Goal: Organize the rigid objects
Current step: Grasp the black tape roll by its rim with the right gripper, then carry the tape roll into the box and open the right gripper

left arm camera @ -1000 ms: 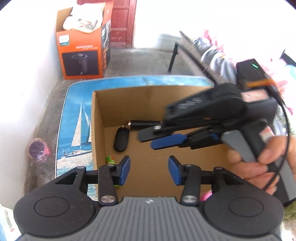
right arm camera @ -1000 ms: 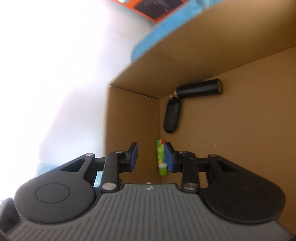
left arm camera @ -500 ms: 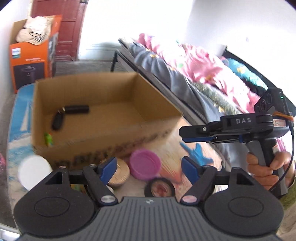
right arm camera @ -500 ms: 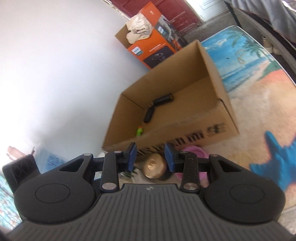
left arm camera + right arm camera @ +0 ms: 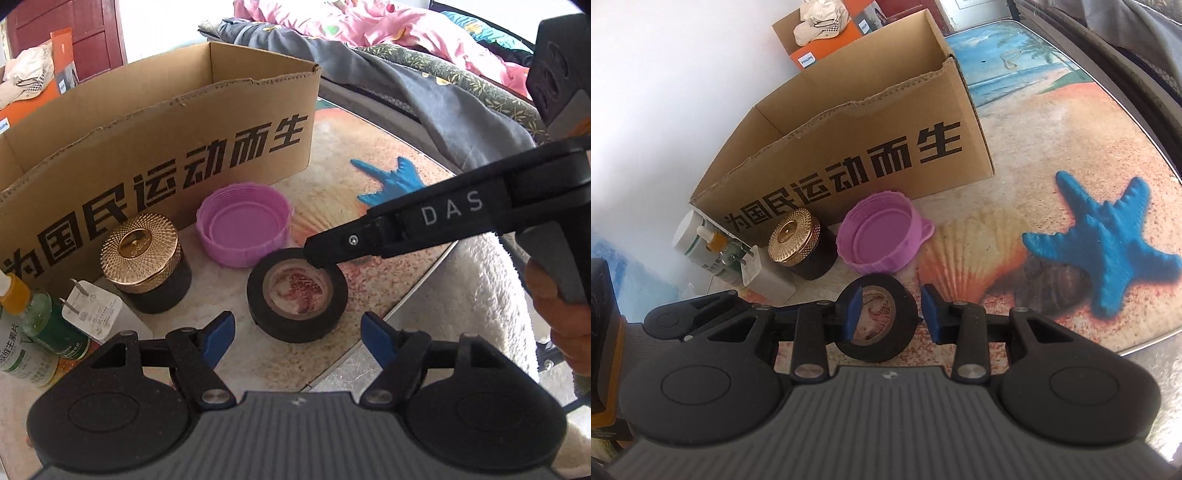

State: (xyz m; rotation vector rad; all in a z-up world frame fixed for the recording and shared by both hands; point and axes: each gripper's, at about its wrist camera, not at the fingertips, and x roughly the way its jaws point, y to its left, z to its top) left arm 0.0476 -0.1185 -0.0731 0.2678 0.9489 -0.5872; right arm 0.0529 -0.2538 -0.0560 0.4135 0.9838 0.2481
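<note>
My right tongs (image 5: 890, 314) are straddling the tape roll's (image 5: 886, 343) wall on the desk (image 5: 1052, 206), one pad inside the hole, jaws part open and not pressing. My left tongs (image 5: 297, 334), just widened, are hovering empty beside the roll, near the box (image 5: 166, 147).

We moved both tools from over the cardboard box (image 5: 159, 122) down to the tape roll (image 5: 297, 295); left tool (image 5: 297, 334) has just opened wider.

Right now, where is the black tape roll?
The black tape roll lies on the beach-print table just in front of the purple lid, with the right tongs straddling its rim.
</note>
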